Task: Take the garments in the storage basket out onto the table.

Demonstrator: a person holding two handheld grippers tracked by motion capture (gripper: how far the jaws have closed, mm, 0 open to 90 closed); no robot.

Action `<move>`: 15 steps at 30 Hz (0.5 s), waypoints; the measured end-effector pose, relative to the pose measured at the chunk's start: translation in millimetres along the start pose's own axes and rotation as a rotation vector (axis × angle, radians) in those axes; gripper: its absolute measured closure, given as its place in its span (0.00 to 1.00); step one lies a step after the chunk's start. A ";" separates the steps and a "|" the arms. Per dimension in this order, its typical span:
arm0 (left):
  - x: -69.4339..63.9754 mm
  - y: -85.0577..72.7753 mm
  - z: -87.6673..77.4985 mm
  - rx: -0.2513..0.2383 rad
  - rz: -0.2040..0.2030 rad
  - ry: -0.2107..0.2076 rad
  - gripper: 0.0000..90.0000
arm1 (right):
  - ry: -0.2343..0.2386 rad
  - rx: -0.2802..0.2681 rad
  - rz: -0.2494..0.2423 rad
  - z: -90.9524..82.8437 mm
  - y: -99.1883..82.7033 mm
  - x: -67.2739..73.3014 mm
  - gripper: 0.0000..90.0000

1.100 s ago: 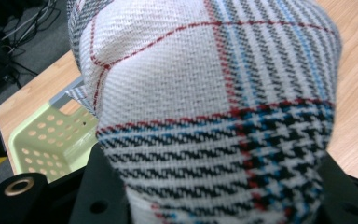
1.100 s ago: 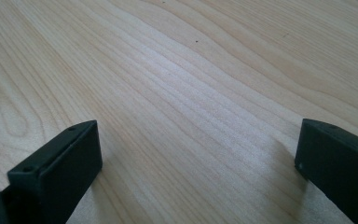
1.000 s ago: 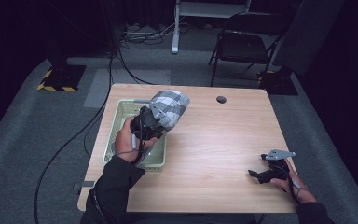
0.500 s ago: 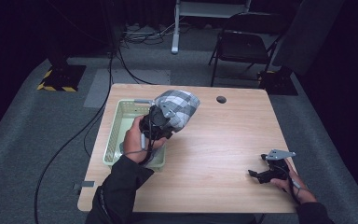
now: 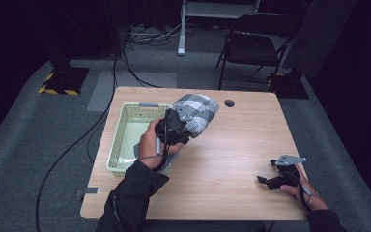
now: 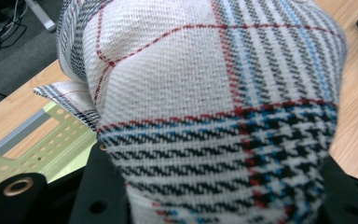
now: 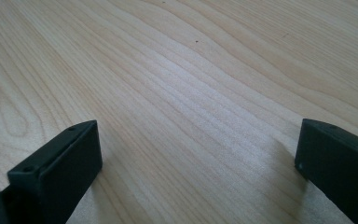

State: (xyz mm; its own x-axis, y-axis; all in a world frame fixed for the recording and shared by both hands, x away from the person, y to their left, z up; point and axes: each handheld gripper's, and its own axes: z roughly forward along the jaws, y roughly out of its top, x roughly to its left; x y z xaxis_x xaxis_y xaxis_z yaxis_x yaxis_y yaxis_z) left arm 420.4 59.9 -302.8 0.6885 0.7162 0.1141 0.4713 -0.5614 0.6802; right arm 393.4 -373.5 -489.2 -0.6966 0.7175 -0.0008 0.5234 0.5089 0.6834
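Since the earlier frame, my left gripper [image 5: 175, 126] has carried the bundled black, white, red and blue checked cloth [image 5: 196, 112] rightward, off the pale green perforated plastic basket [image 5: 125, 136] and partly over the bare light wooden surface [image 5: 232, 154]. High view: my right gripper [image 5: 276, 180] rests near the surface's right front corner. Left gripper view: my jaws pinch the cloth, held above the basket's rim. Right gripper view: my jaws stand spread over bare wood, holding nothing.
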 end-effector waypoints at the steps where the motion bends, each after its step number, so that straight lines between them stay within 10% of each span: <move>1: -1.4 1.0 1.1 -0.001 -0.001 -0.005 0.58 | 0.000 0.000 0.000 0.0 0.0 0.0 0.01; 15: -22.1 18.7 18.3 0.028 0.034 -0.036 0.58 | 0.000 0.000 -0.001 0.0 0.0 -0.1 0.01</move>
State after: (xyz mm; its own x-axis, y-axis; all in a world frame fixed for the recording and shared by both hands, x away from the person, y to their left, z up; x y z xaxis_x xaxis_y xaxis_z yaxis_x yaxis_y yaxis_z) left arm 424.1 26.0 -305.9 0.7237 0.6812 0.1106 0.4617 -0.5971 0.6560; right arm 393.4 -373.5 -489.2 -0.6968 0.7173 -0.0013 0.5228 0.5091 0.6837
